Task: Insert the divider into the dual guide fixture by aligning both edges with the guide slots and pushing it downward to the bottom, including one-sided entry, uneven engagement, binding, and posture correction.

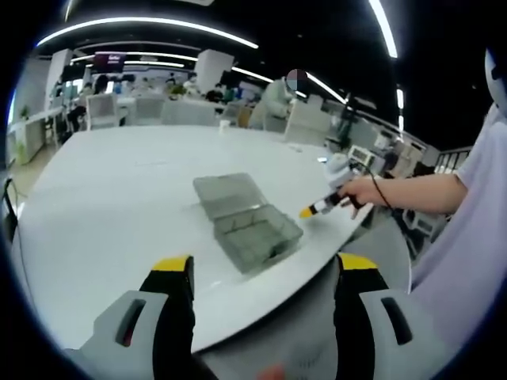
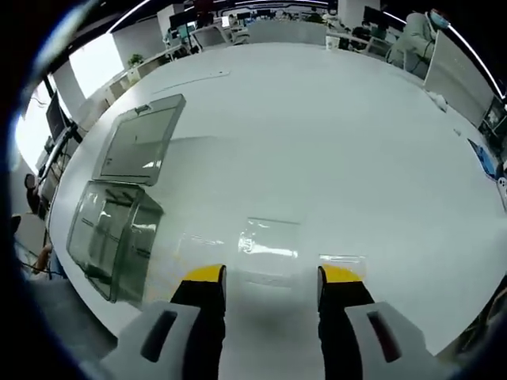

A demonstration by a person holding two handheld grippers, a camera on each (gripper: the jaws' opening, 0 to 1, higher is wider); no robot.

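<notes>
The right tongs (image 2: 271, 283) hang open and empty over the white table (image 2: 333, 127), their yellow-tipped jaws apart. Just ahead of the tips lies a clear flat sheet (image 2: 269, 237), which I take for the divider; its long side runs crosswise to the jaws. A smaller clear piece (image 2: 342, 265) lies beside it, off the right jaw, and I cannot tell what that one is.

The box (image 2: 115, 233), a clear case with compartments, stands to the left of these tongs near the table edge, its lid (image 2: 142, 142) swung open flat beyond it. The guide slots are too faint to make out.

The left tongs (image 1: 265, 273) are also open with nothing between the jaws, held back off the table edge. From them the box (image 1: 257, 229) lies ahead, slightly left of centre, and the right tongs (image 1: 325, 204) show to the right in a hand (image 1: 368, 190).

The right tongs are far nearer the divider, so the pickup looks theirs. Nothing stands between jaws and sheet, though a flat sheet on a smooth table may be hard to pinch.
</notes>
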